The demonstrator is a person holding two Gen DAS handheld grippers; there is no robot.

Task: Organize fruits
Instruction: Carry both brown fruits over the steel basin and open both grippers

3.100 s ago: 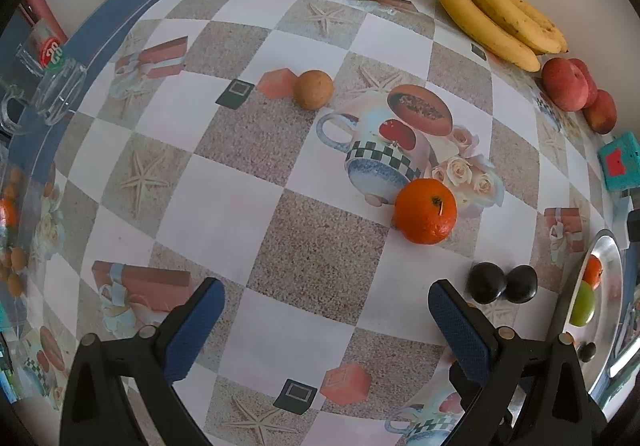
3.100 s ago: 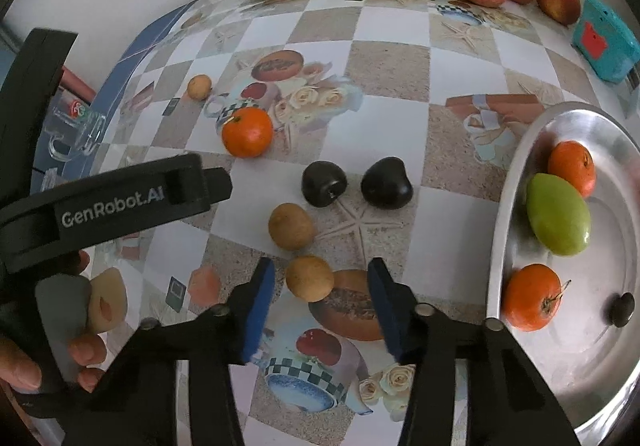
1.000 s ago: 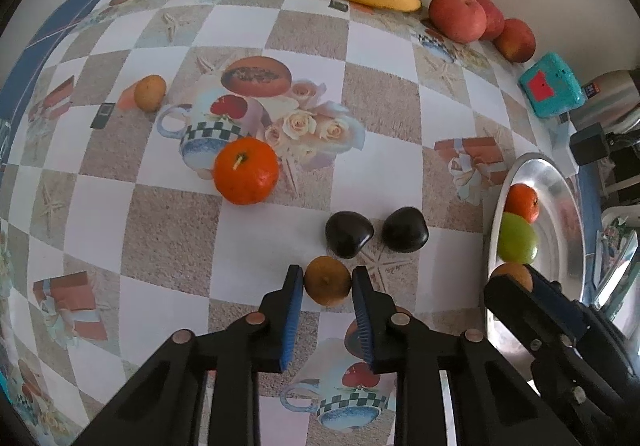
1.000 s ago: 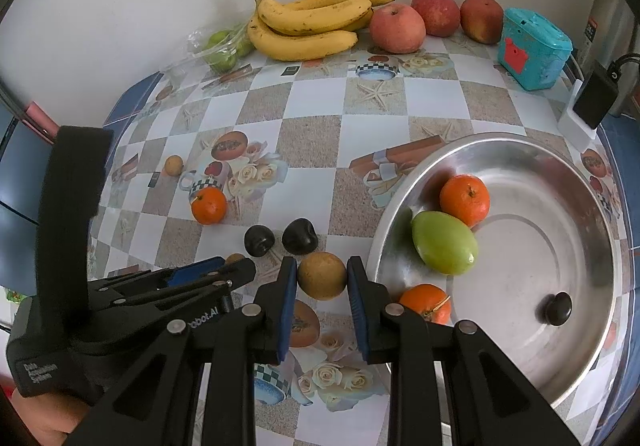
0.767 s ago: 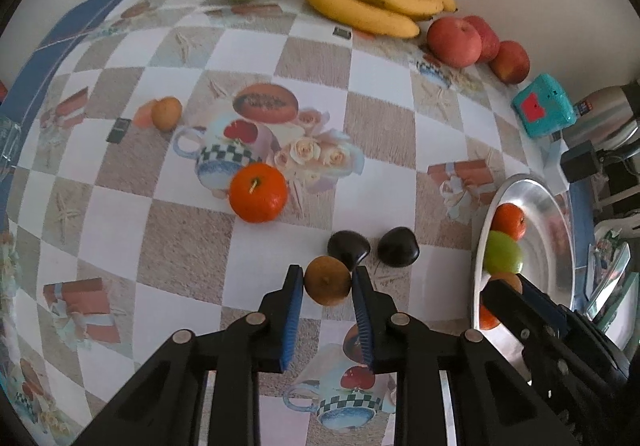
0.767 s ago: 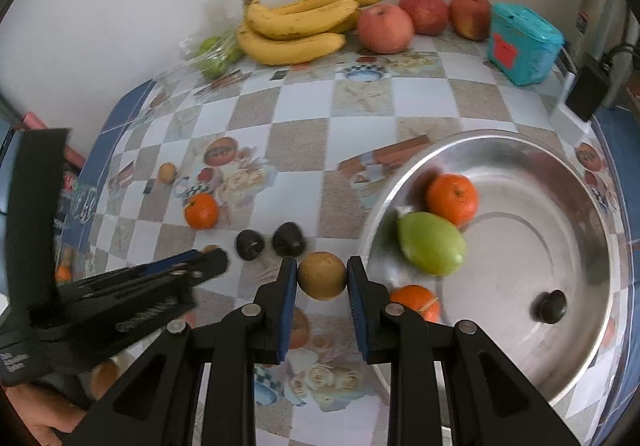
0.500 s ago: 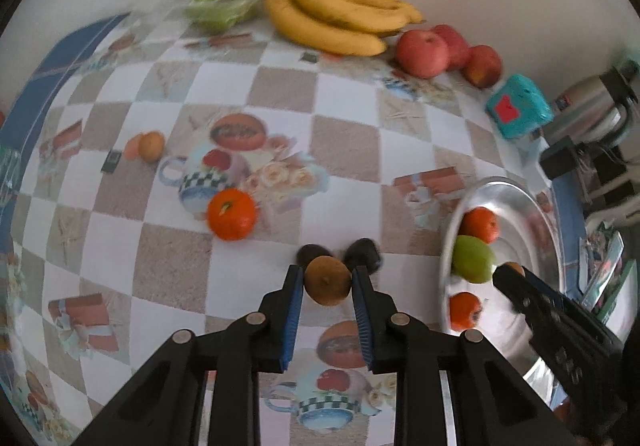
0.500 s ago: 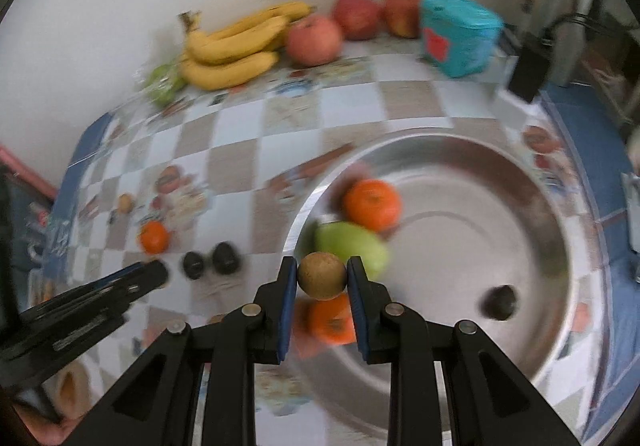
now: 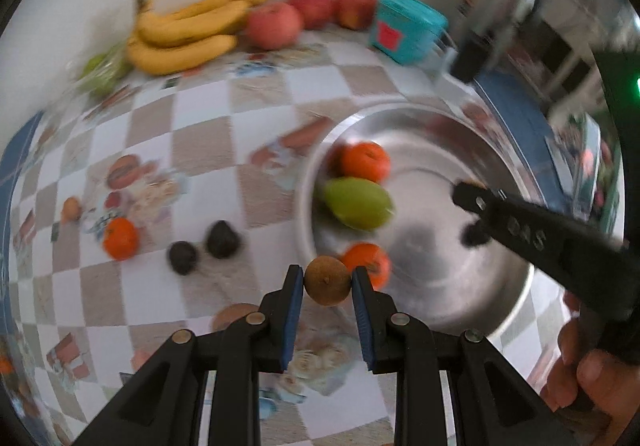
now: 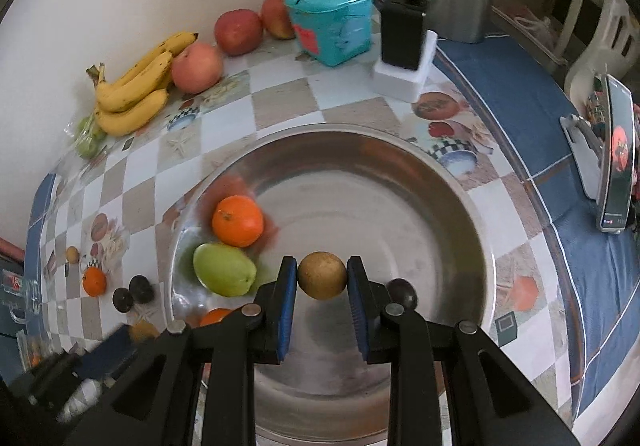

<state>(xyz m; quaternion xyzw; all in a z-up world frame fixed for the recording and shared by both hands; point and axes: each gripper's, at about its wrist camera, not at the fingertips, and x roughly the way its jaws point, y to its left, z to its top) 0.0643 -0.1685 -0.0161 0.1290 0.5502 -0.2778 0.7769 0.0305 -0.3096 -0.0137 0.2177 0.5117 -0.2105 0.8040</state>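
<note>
Item: two small round brown fruits, each being carried in its own tongs.

Right tongs (image 10: 322, 282): clamping a small round tan-brown fruit (image 10: 322, 275) between blue pads, hanging over the middle of the wide round steel basin (image 10: 460, 202).

Left tongs (image 9: 327, 286): clamping a small round dark-brown fruit (image 9: 327, 280), hanging over the basin's rim at its 7 o'clock edge in the left view.

Basin contents: an orange round citrus (image 10: 237, 221) at 9 o'clock, a green oval mango-like fruit (image 10: 224, 269) below it, a second orange partly hidden, and a small dark fruit (image 10: 402, 292).

On the chequered printed surface (image 10: 280, 106): one orange, two dark fruits and one brown fruit are lying at 9 o'clock.

Handling, judged: light, firm, thin-skinned and likely to roll; best gripped across the widest middle and released low.
</note>
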